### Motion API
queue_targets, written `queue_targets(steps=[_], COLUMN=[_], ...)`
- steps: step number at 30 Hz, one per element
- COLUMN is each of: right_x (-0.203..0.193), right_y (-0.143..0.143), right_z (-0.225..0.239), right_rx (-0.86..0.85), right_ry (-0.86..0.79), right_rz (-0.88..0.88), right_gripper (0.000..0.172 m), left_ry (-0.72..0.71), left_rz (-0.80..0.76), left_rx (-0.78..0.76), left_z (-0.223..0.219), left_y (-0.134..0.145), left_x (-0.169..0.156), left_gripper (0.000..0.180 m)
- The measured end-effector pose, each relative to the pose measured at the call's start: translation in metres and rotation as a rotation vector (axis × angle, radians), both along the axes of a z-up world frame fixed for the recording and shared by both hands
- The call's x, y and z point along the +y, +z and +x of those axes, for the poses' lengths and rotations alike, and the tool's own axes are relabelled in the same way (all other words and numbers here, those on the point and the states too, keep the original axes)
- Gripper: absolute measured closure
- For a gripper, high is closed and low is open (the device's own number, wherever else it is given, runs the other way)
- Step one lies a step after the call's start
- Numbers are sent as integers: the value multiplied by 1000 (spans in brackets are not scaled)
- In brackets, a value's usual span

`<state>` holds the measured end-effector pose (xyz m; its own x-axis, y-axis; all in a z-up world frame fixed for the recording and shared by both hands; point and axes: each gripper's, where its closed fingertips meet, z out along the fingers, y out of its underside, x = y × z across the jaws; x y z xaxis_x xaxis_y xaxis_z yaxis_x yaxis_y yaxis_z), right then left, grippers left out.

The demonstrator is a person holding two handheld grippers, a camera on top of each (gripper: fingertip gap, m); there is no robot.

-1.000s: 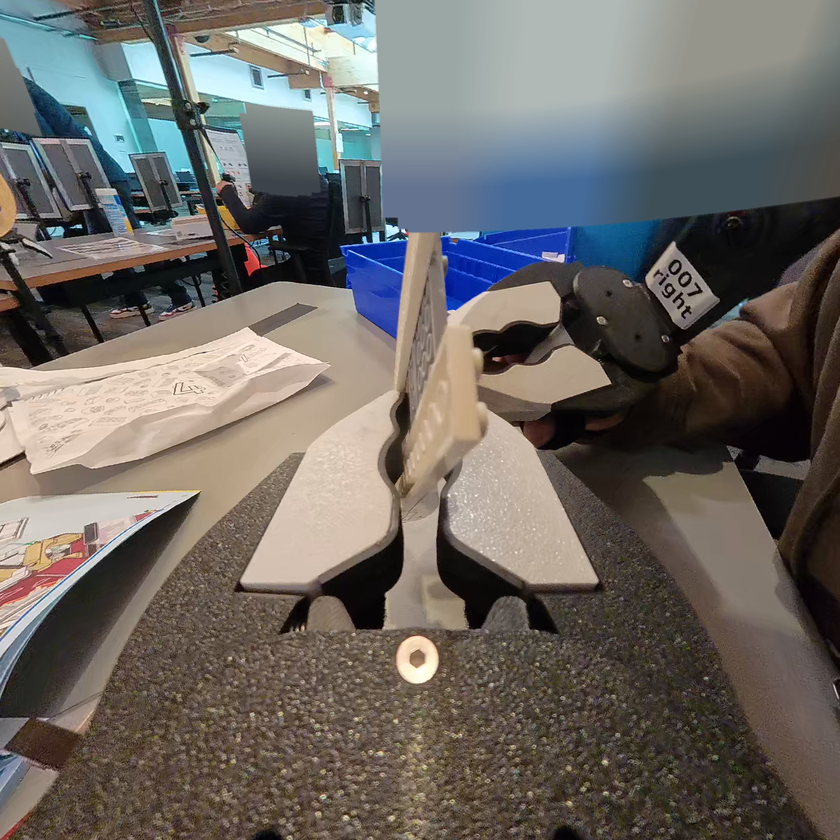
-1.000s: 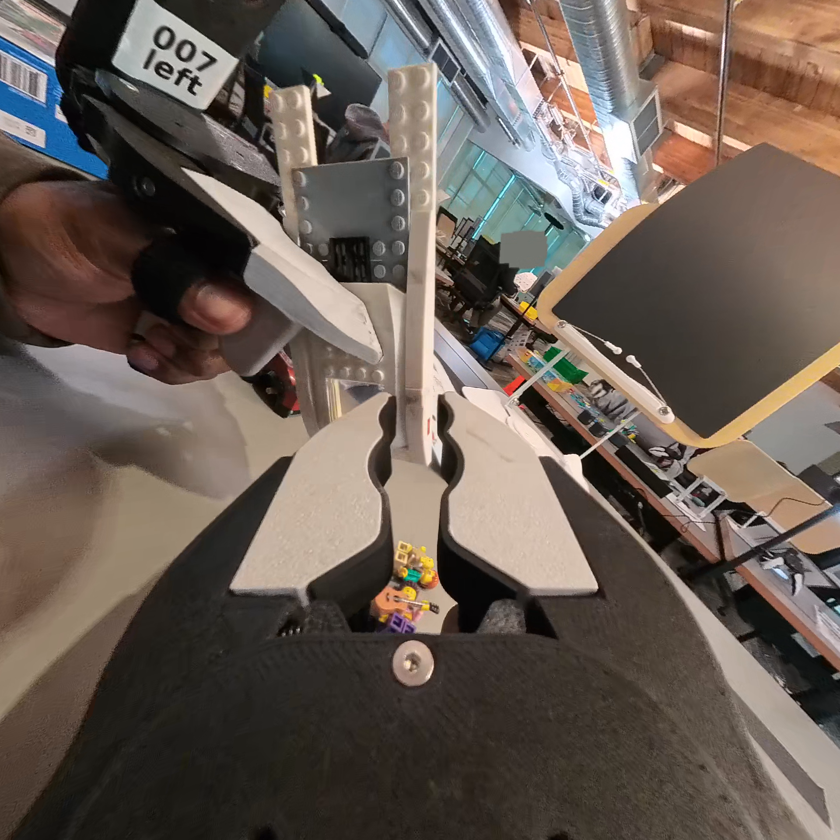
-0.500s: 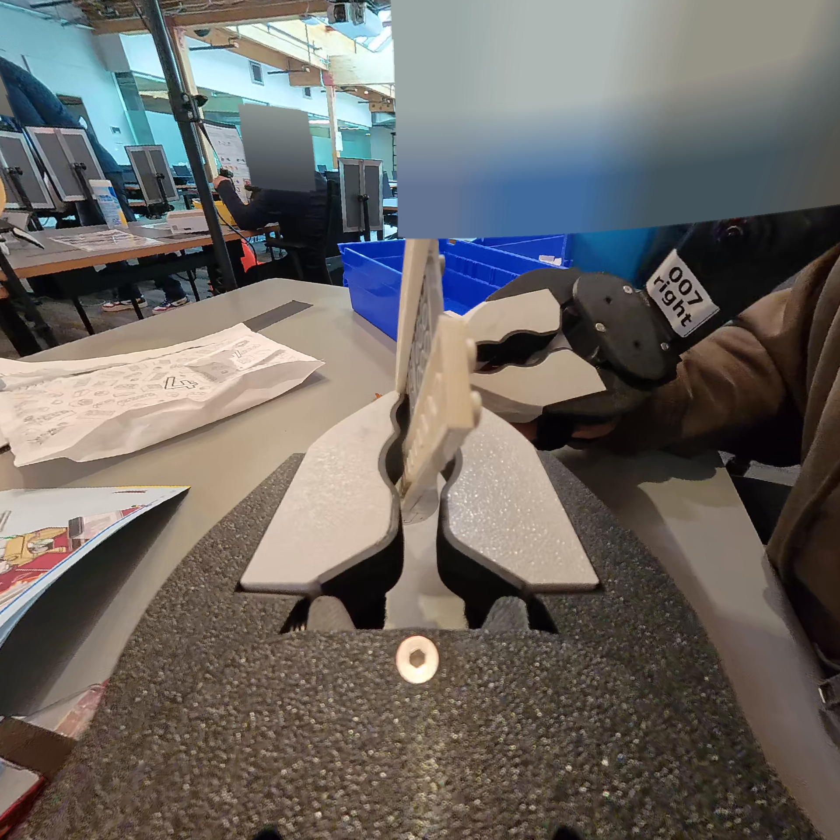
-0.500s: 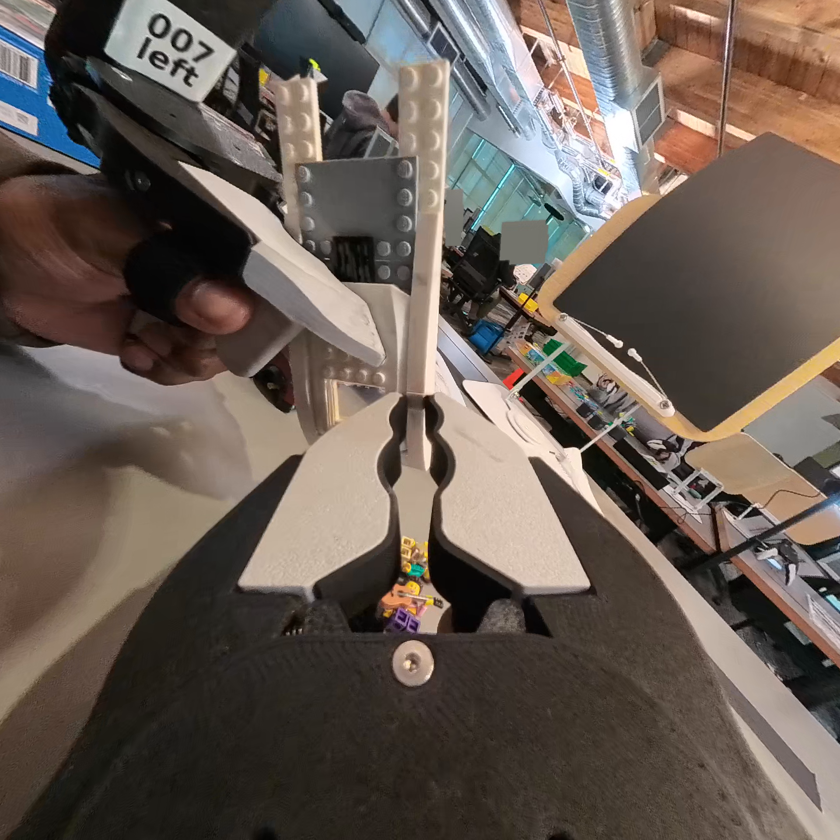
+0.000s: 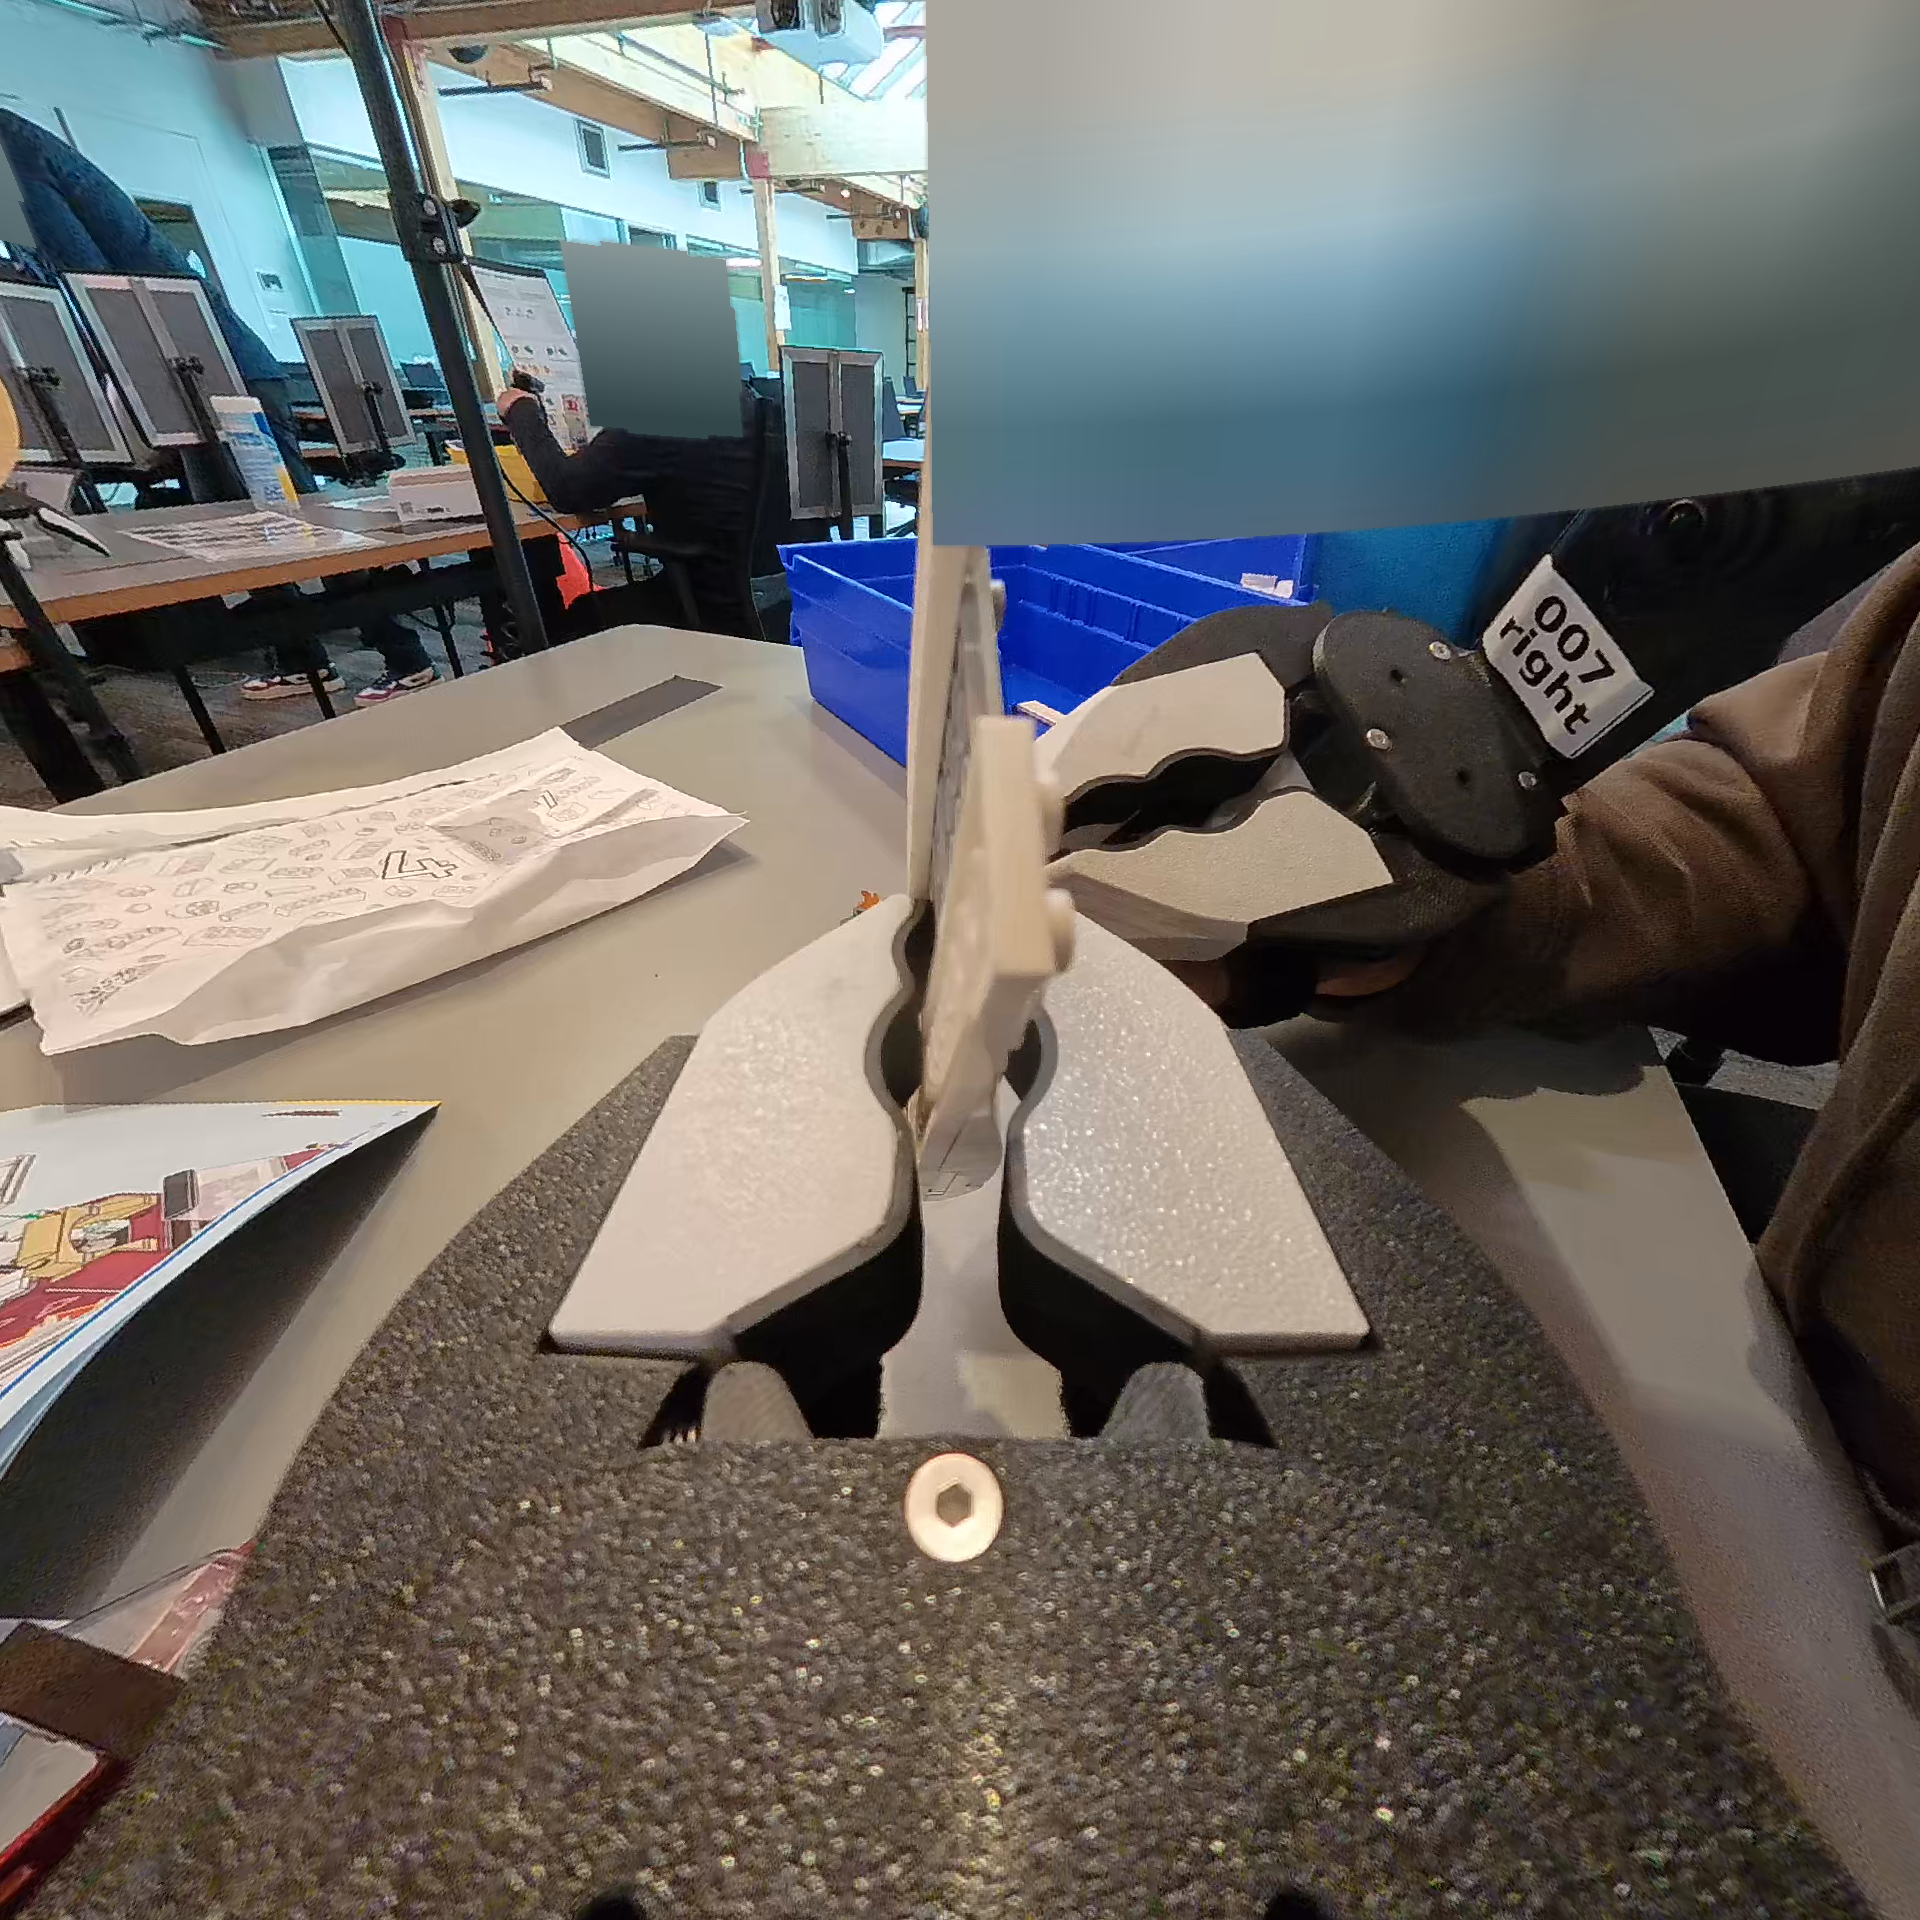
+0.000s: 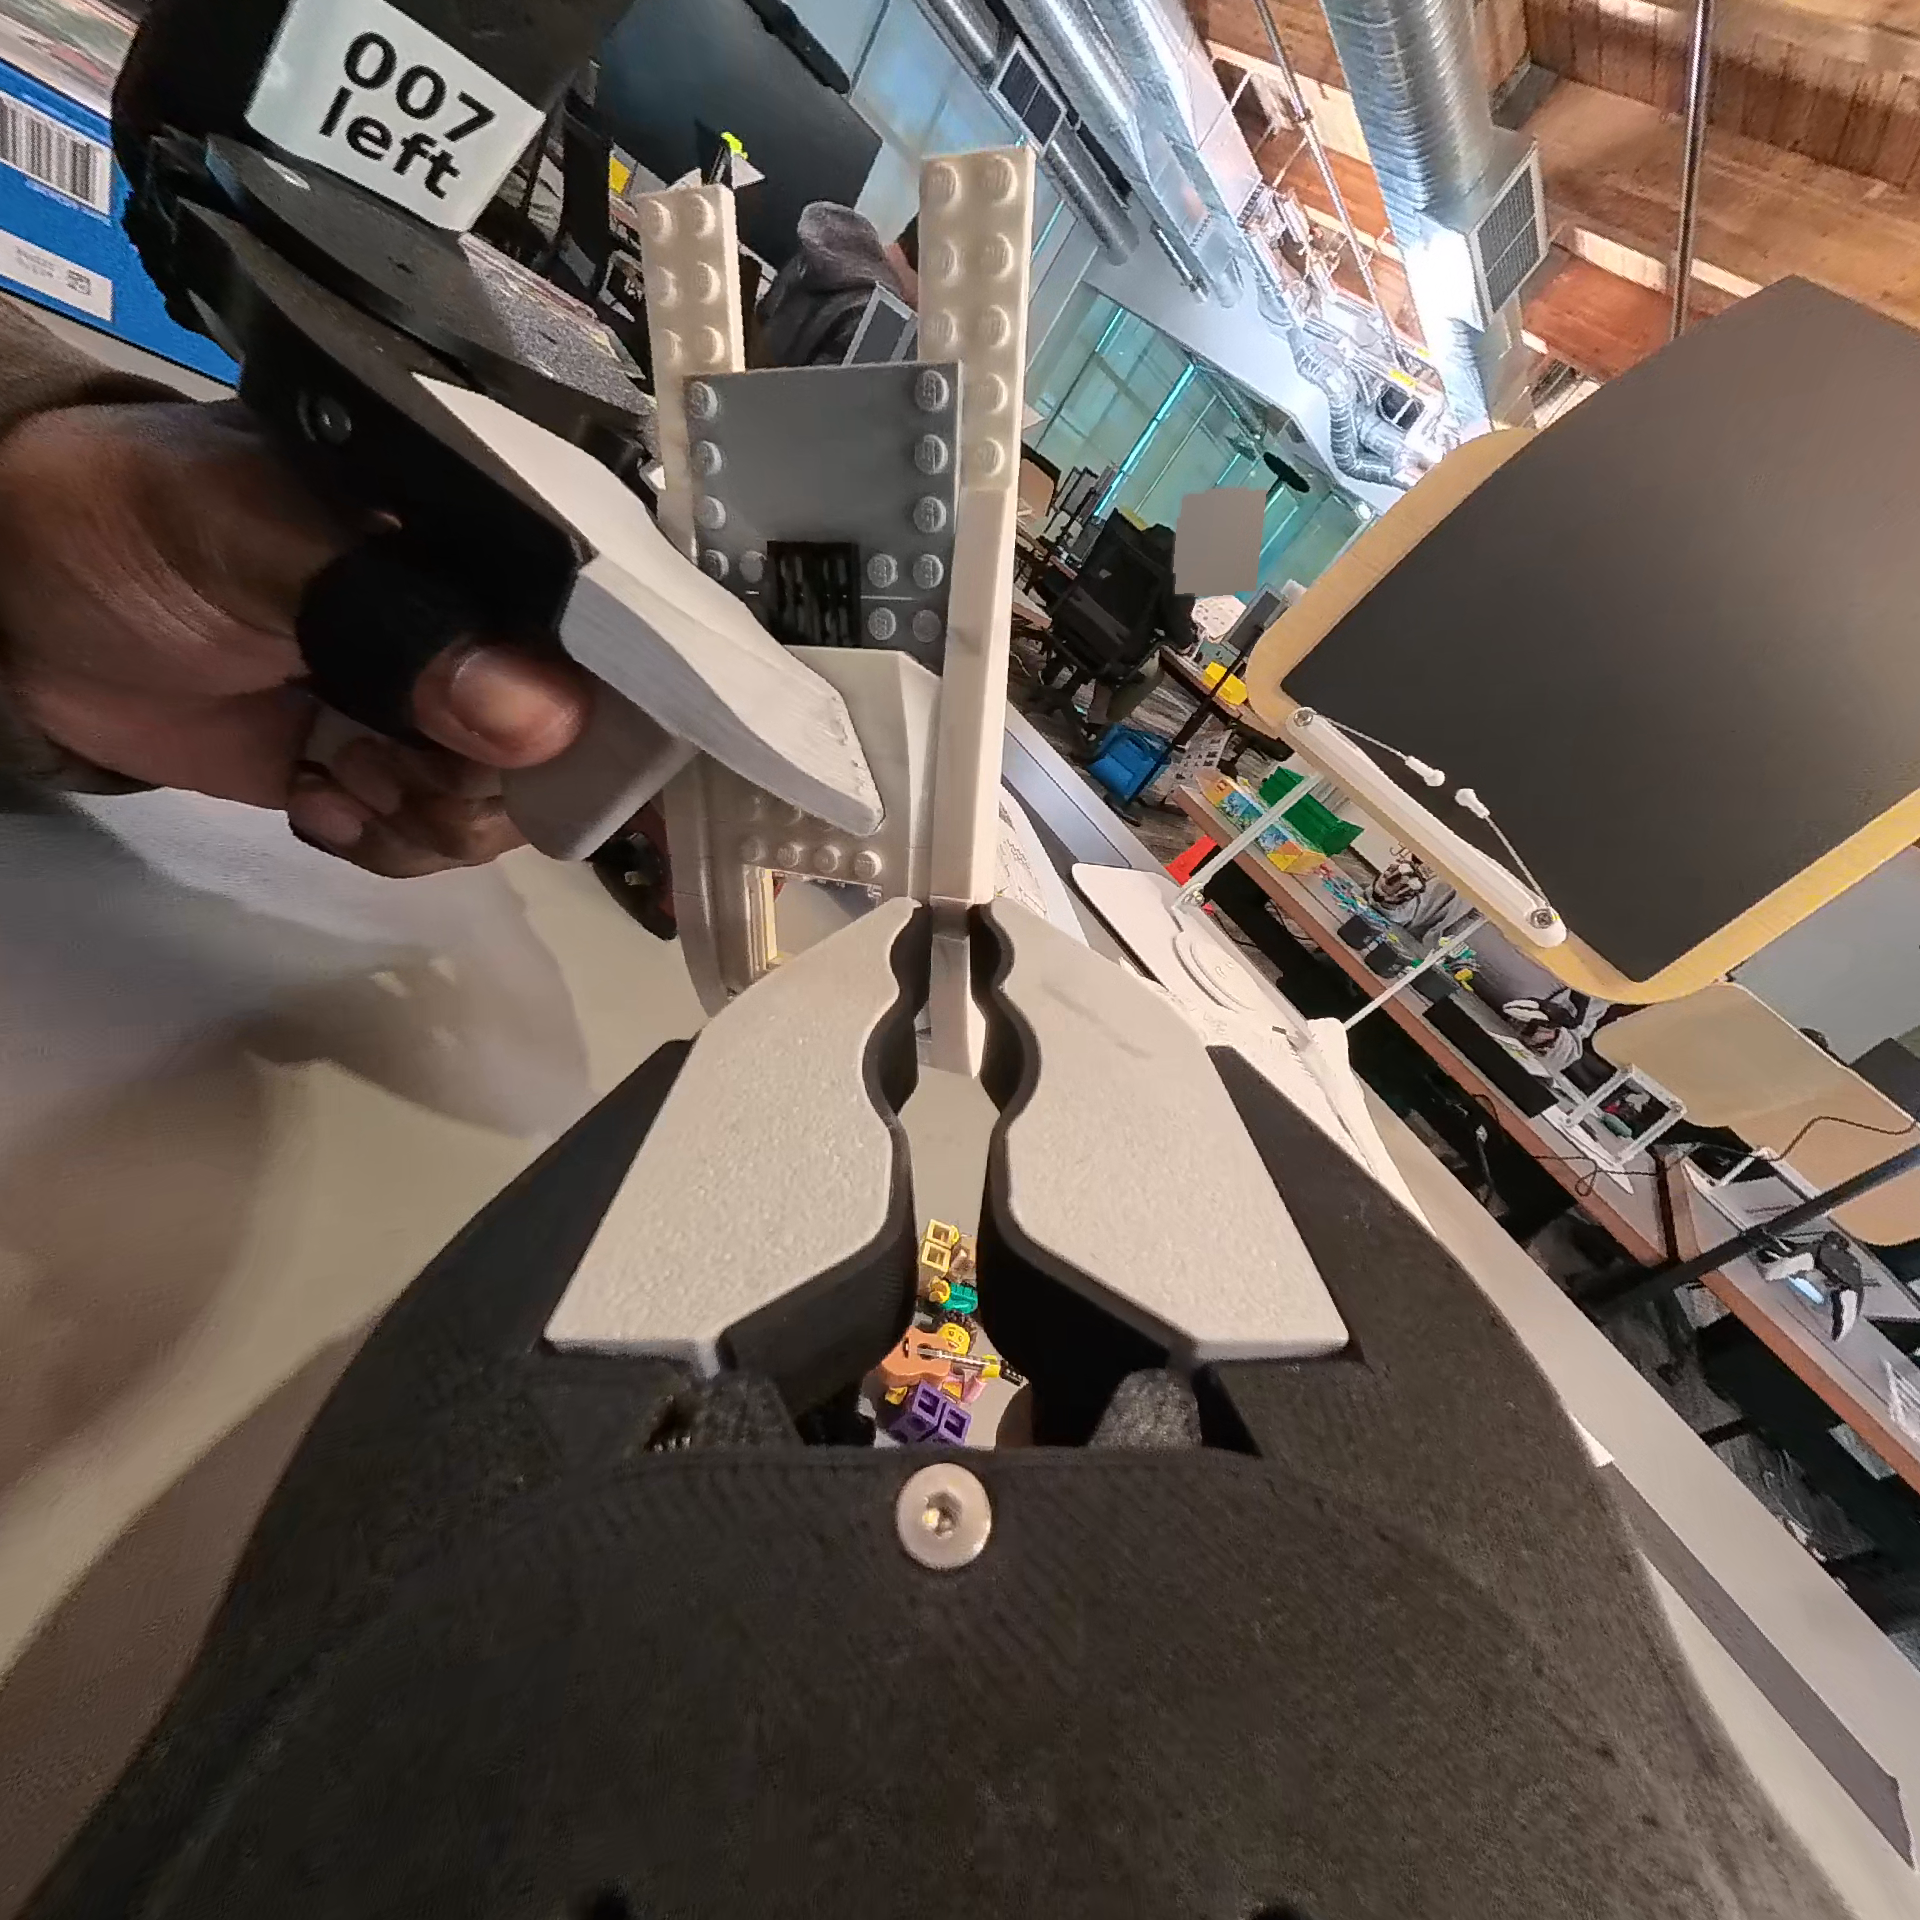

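Note:
A brick assembly [image 5: 977,831] of white plates around a grey plate [image 6: 821,468] with a small black grille piece is held up above the grey table [image 5: 644,1018]. My left gripper [image 5: 971,935] is shut on its lower part, which I see edge-on in the left wrist view. My right gripper [image 6: 951,914] is shut on the lower end of the long white plate [image 6: 971,623] along one side of the assembly. In the left wrist view the right gripper [image 5: 1060,810] comes in from the right. In the right wrist view the left gripper [image 6: 790,800] comes in from the left.
A white printed paper bag [image 5: 343,883] and an open booklet [image 5: 156,1226] lie on the table at the left. Blue bins [image 5: 862,644] stand behind the assembly. Small coloured figure pieces [image 6: 940,1340] lie on the table below my right gripper. A black panel with a pale rim [image 6: 1610,644] hangs at the right. The grippers are tip to tip, or close to it.
My right gripper's jaws closed onto the long white plate, which stood loosely between them a second ago. My left gripper kept its hold, and the assembly stayed almost in place.

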<state>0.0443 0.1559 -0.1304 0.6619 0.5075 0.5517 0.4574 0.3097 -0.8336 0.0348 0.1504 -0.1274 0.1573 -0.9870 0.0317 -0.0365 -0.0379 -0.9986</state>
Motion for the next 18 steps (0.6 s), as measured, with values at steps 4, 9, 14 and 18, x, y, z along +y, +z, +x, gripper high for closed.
queue_targets(steps=[4,9,14,18], right_x=[0,-3,0,1], right_y=[-1,-2,-2,1], right_z=[0,-3,-1,1], right_rx=[-9,-29,-27,-28], right_ry=[0,22,-4,-19], right_rz=[4,11,18,38], right_gripper=[165,170,169,169], left_ry=[0,41,42,50], left_rz=[0,-12,-19,-32], left_rx=[3,-10,-18,-26], left_z=[0,-2,-4,-5], left_y=[0,1,3,4], left_x=[0,7,8,11], left_gripper=[170,170,170,170])
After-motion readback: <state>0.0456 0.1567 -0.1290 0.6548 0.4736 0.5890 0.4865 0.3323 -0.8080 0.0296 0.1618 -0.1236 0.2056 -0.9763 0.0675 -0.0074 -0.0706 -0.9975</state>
